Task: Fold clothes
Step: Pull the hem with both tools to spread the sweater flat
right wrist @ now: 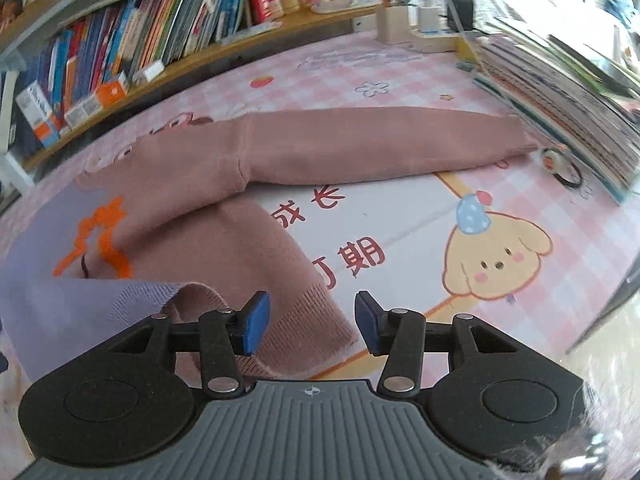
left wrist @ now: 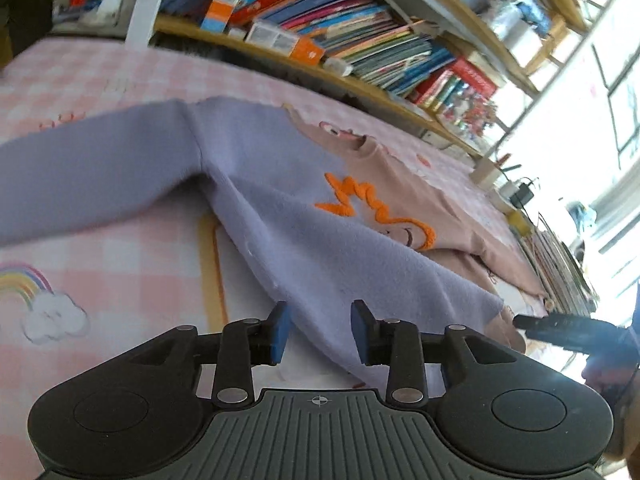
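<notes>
Pink checked mat (right wrist: pixel 420 80): covers the whole surface, printed with a rainbow (left wrist: pixel 28 284), a cartoon puppy (right wrist: pixel 496 256) and red characters.
Bookshelf (left wrist: pixel 360 40): runs along the far edge of the mat, packed with colourful books.
Stack of books (right wrist: pixel 560 92): sits at the mat's right side, near the end of the pink sleeve.
Sweater (left wrist: pixel 280 216): two-tone, lilac on one half and dusty pink on the other, lying spread on the mat with an orange design on the chest; both sleeves stretch outward.
Left gripper (left wrist: pixel 320 330): fingers spread wide, holding nothing, hovering at the lilac hem, which lies just ahead of and between the blue pads.
Right gripper (right wrist: pixel 312 324): fingers spread wide and empty, over the pink ribbed hem corner; the hem lies under the left pad, bare mat under the right.
</notes>
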{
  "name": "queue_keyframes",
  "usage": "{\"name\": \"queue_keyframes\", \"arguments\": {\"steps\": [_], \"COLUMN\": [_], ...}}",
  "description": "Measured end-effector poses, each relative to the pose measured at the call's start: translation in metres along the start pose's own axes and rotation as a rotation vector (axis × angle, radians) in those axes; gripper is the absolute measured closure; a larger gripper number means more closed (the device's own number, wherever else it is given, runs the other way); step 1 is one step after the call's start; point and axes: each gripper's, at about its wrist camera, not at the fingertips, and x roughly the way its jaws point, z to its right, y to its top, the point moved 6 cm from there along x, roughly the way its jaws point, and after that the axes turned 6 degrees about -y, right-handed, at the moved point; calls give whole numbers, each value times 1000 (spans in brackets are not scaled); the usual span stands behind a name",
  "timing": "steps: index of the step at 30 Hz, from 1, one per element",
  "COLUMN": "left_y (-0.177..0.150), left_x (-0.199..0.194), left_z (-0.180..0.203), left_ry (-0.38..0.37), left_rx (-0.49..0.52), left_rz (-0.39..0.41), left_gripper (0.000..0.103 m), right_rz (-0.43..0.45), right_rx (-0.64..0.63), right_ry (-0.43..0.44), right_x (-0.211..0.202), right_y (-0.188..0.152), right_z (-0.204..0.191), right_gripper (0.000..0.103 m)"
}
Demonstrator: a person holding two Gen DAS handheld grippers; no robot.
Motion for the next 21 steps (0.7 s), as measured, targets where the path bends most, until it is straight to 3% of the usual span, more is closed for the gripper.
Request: {"name": "queue_keyframes", "arguments": {"steps": [10,13,15,17,21], "left_y": [-1,-1,-1,0,9], "left_x": [19,24,27,25,6], "left_z": [-3,0,3,6,11], "left_ry": [124,141,153,160,163], "left_rx": [-151,-184,-206,-228,-272], "left_rz": [65,83,95,107,158], "left_gripper": [69,71,81,99,102], "right_rz": [-48,-40,-38,-38,-16], "right_rx": [-196,-251,-278,-295,-292], "right_ry": [60,80,112,141,159], "right_x": [16,16,17,17,20], "right_y": [-2,-1,-1,1,7], "right_z": [-9,-11,-13,-13,-9], "right_gripper": [61,74,85,90,94]}}
